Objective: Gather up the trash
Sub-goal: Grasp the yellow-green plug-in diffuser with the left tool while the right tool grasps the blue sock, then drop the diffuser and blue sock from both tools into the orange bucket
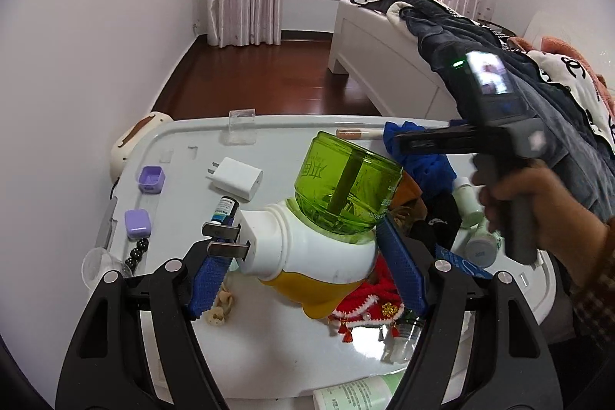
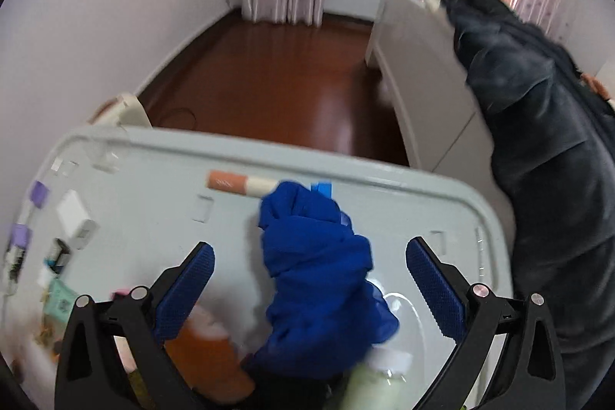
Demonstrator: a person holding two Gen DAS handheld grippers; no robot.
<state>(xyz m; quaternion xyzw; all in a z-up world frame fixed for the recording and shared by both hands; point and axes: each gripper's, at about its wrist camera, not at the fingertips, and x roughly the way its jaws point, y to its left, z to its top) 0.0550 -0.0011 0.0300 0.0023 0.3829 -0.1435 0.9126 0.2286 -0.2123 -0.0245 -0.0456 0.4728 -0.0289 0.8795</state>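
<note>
Along the left edge of the white table (image 1: 184, 137) sit 2 purple cases (image 1: 151, 179), a string of dark beads (image 1: 138, 250) and a clear glass dish (image 1: 98, 266). Nearer the middle lie a white charger (image 1: 236, 178) and a small dark bottle (image 1: 225, 208).

The left gripper (image 1: 303, 262) clamps its blue pads on a plug-in mosquito repeller (image 1: 307, 241), white-bodied with a yellow base and a green liquid bottle, held tilted above the table with its 2 metal prongs pointing left. Under it lie a beige trinket (image 1: 221, 306) and a red knitted ornament (image 1: 369, 298); a pale green tube (image 1: 357, 396) lies at the near edge.

Toward the far edge, a peach-and-cream tube (image 2: 242, 182) touches a crumpled blue cloth (image 2: 319, 268). The right gripper (image 2: 309, 291) hangs over that cloth with fingers wide, touching nothing; this view is blurred. In the left wrist view a hand (image 1: 538, 210) grips its handle. White bottles (image 1: 480, 241) crowd the right edge, with dark clothing (image 2: 546, 141) draped over a white bed frame (image 2: 415, 64) beyond.
</note>
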